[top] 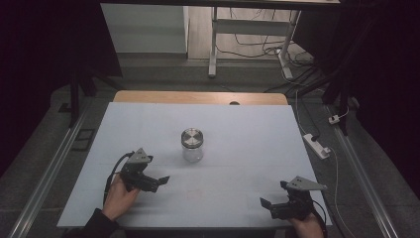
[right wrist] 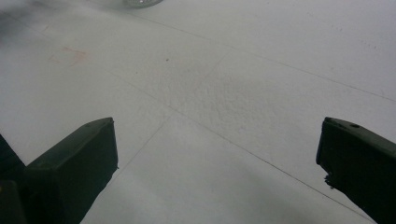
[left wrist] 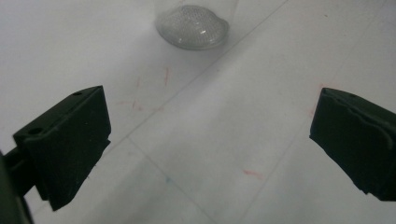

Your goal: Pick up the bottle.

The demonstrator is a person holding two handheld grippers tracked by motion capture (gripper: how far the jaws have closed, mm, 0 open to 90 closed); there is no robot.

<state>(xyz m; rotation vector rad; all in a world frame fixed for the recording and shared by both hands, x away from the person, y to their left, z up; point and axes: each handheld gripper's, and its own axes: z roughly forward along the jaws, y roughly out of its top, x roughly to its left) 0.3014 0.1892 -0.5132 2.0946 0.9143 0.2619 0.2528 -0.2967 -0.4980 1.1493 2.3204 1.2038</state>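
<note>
The glass jar (top: 192,146) looks rigid, slippery and breakable; grip its body below the metal lid (top: 191,136). Left gripper (top: 157,182), at its 7 o'clock, and right gripper (top: 268,207) both have jaws apart.

A lab or test room. A white-topped table (top: 247,129) stands among dark curtains. Loose cables (top: 257,47) and a power strip (top: 317,145) lie on the floor.

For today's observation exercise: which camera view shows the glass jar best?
The high view: the whole glass jar stands upright with its metal lid on. The left gripper view catches just its base at the top edge; the right gripper view, a sliver.
</note>
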